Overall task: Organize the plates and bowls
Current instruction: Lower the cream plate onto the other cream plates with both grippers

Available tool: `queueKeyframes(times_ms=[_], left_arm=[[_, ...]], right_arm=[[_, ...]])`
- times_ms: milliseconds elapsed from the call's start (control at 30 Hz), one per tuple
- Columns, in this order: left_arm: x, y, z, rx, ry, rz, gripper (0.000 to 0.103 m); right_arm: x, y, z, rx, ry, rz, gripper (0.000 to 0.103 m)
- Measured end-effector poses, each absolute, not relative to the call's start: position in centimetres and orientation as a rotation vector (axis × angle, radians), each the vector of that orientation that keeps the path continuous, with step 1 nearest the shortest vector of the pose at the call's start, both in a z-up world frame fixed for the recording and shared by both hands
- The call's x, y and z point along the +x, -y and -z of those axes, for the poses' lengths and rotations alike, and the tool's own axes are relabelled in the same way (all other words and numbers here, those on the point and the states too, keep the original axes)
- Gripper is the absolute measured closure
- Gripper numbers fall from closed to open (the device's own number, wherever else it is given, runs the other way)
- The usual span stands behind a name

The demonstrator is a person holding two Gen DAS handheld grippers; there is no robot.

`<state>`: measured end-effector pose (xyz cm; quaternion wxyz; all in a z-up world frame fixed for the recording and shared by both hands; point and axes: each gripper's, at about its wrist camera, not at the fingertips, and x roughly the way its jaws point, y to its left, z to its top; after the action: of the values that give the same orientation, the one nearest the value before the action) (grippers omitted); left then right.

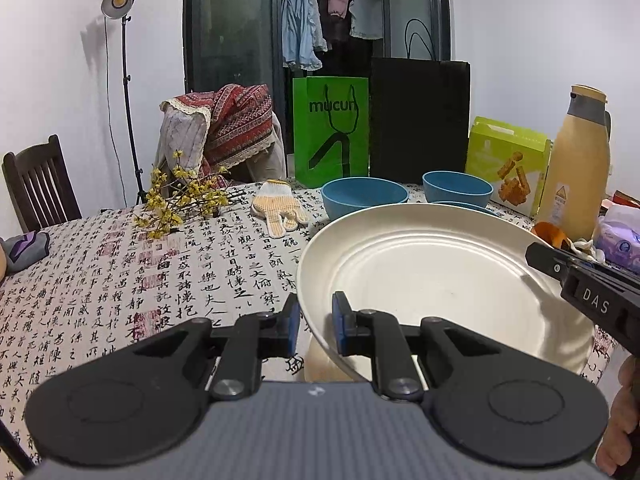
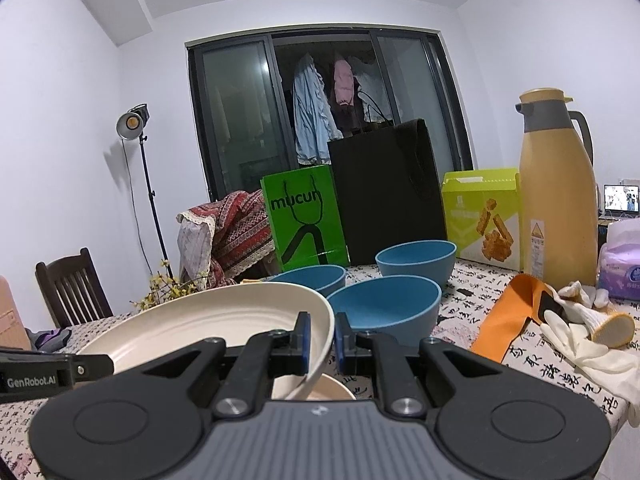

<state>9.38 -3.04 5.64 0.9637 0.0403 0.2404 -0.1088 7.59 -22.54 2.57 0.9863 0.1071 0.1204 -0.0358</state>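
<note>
A: What are we holding?

B: One cream plate, held above the worktop near its front edge. Our left hand-held gripper is clamped on the plate's near-left rim; our right hand-held gripper is clamped on the opposite rim.

A: And under it?

B: A second cream dish sits on the worktop just below the plate.

A: Where are the bowls?

B: Three blue bowls stand close together beyond the plate, toward the far edge, before a green bag and a black bag.
</note>
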Motion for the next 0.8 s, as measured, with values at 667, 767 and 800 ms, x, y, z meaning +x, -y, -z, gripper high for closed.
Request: queueKeyframes(times_ms=[667, 767, 800], left_arm=[[9.4, 4.9, -3.0, 0.104, -0.499, 0.184, 0.086], [9.4, 5.0, -2.6, 0.108, -0.495, 0.177, 0.086], [9.4, 5.0, -2.6, 0.109, -0.495, 0.176, 0.086]], right_arm=[[7.8, 24.1, 0.4, 0.253, -0.285, 0.067, 0.091], [7.9, 24.2, 0.7, 0.255, -0.288, 0.064, 0.091], [7.9, 24.3, 0.9, 0.255, -0.290, 0.062, 0.091]])
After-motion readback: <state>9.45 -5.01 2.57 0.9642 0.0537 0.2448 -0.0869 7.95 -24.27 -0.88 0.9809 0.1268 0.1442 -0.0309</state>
